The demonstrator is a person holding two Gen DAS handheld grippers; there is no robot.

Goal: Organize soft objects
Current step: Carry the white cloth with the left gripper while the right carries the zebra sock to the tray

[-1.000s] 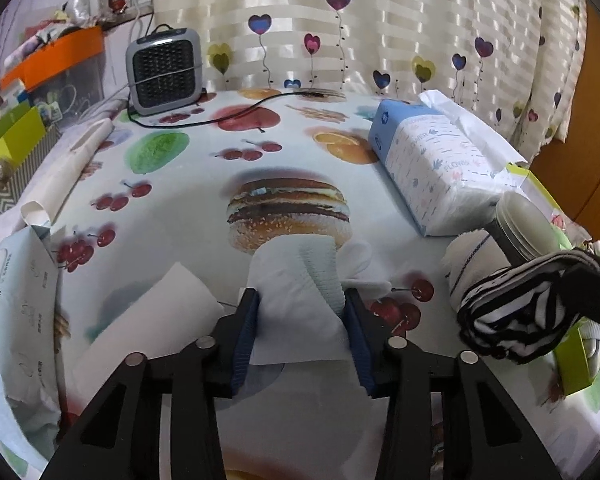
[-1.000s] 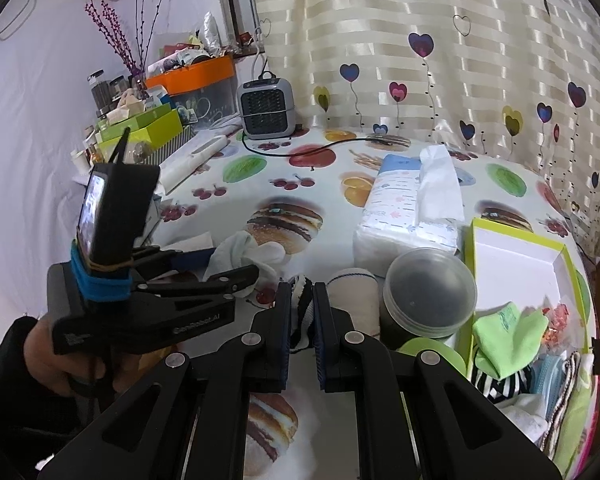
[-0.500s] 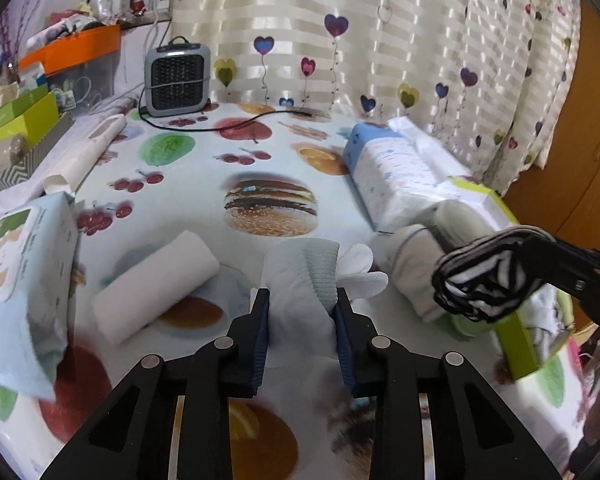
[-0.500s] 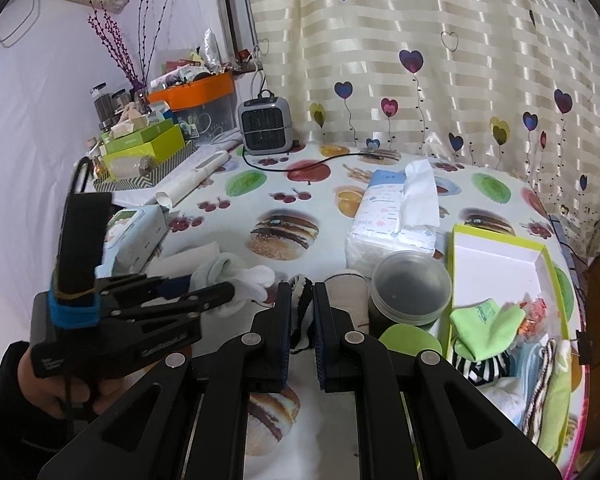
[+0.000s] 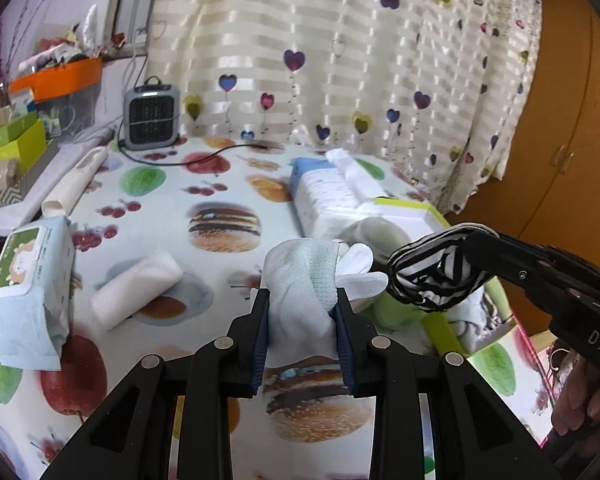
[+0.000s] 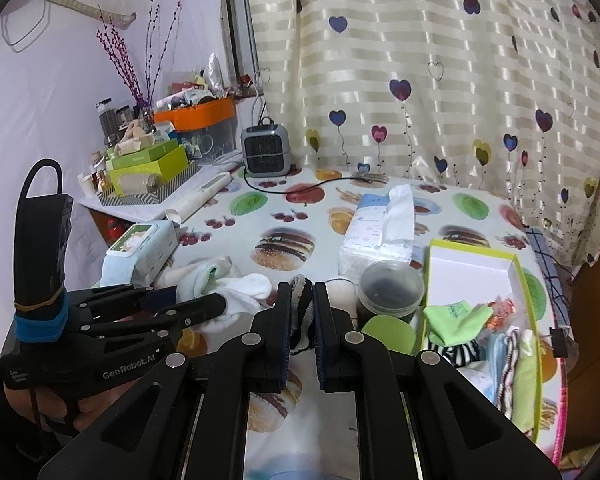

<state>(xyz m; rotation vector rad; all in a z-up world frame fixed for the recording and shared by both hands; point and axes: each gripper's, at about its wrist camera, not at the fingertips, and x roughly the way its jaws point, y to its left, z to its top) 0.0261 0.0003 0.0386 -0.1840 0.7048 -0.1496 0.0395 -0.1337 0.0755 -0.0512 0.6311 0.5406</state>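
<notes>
My left gripper [image 5: 302, 304] is shut on a white sock with a pale mint patch [image 5: 304, 280], held above the fruit-print table [image 5: 160, 184]. The same sock [image 6: 216, 280] shows in the right wrist view, bunched at the tips of the left gripper [image 6: 204, 300]. My right gripper [image 6: 302, 300] is shut on a black-and-white striped sock [image 6: 302, 296]. That striped sock [image 5: 432, 276] hangs in the left wrist view just right of the white one. A lime-edged box [image 6: 476, 264] at the right holds several socks, a green one [image 6: 452, 316] among them.
A rolled white towel [image 5: 136, 292] and a wet-wipes pack [image 5: 24, 280] lie at the left. A tissue pack [image 6: 380, 228], a lidded round tub [image 6: 392, 288] and a rolled white sock [image 6: 342, 290] stand ahead of the right gripper. A small heater [image 6: 266, 152] sits at the back.
The left gripper's jaws narrowed on the white sock and lifted it off the table. Both grippers rose and drew back, so the table looks farther away. The striped sock stays gripped.
</notes>
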